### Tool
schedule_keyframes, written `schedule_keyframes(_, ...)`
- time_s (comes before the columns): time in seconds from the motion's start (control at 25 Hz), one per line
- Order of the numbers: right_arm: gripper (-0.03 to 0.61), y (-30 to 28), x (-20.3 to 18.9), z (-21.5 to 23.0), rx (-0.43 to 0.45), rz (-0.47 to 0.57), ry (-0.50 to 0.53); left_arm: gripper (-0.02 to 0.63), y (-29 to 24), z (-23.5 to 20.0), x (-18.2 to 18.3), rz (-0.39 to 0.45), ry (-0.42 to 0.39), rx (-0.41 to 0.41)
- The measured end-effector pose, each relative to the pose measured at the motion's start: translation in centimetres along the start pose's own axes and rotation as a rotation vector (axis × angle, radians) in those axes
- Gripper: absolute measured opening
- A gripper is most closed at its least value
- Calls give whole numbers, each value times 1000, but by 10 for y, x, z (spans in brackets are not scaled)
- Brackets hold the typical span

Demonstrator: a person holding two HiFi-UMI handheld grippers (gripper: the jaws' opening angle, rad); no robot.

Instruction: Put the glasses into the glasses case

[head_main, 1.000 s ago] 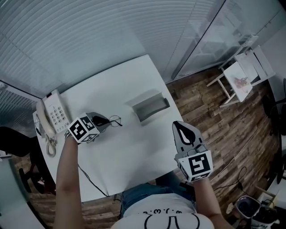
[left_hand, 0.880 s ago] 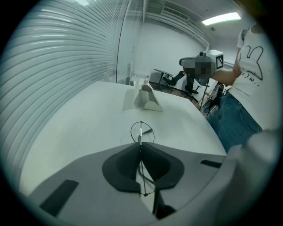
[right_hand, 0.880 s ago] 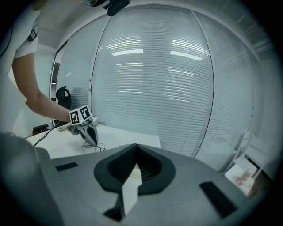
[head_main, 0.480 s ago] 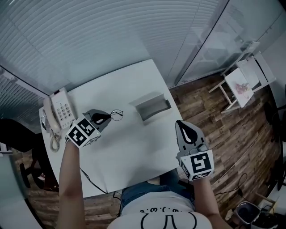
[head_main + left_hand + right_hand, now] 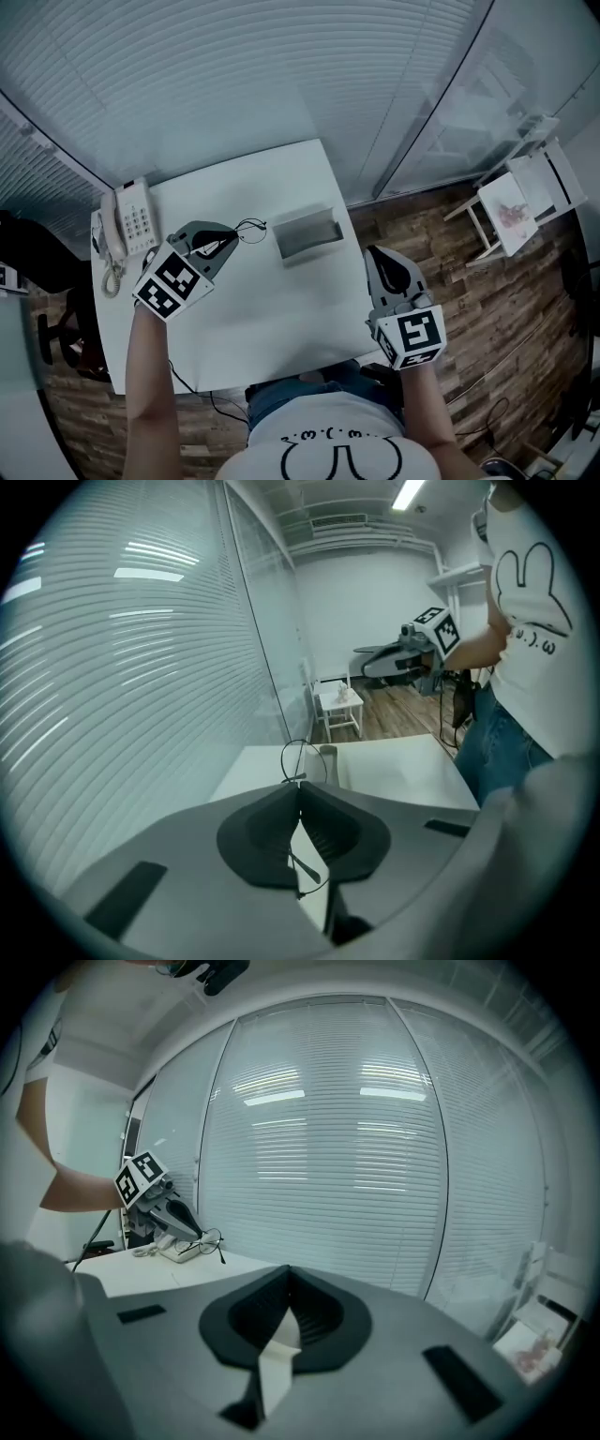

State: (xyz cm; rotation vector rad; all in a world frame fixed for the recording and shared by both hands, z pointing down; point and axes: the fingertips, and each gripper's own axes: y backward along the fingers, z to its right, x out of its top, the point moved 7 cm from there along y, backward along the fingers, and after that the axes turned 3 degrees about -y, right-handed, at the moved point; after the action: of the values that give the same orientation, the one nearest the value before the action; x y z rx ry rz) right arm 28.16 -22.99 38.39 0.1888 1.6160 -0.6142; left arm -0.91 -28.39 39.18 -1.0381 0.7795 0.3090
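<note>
Thin wire-rimmed glasses (image 5: 251, 228) hang above the white table (image 5: 281, 319), with my left gripper (image 5: 233, 235) shut on them. In the left gripper view one round lens rim (image 5: 300, 758) sticks out past the closed tips (image 5: 298, 785), and a temple arm runs back between the jaws. The grey glasses case (image 5: 307, 232) lies open on the table just right of the glasses, and shows as the case (image 5: 328, 761) beyond them. My right gripper (image 5: 374, 252) hovers at the table's right edge, shut and empty, its tips (image 5: 288, 1271) meeting. From there the left gripper (image 5: 167, 1209) and the glasses (image 5: 212, 1239) show at the far left.
A white desk telephone (image 5: 129, 223) sits at the table's far left corner. Slatted blinds and a glass wall stand behind the table. A small white side table (image 5: 514, 202) stands on the wooden floor to the right.
My left gripper has lifted the glasses off the table and carried them up and right, toward the case. The right gripper has shifted slightly.
</note>
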Motion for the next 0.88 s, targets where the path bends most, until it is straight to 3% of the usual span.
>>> schedule_keyframes(0.2, 11, 13, 2, 30, 4, 15, 1, 23, -22, 12, 32, 17, 11, -5)
schedule_keyframes(0.6, 11, 51, -23, 97, -81, -12, -39, 23, -95, 28, 87, 14, -40, -41)
schedule_keyframes(0.88, 11, 65, -42, 120, -111, -33, -70, 23, -137, 39, 80, -65, -54, -70)
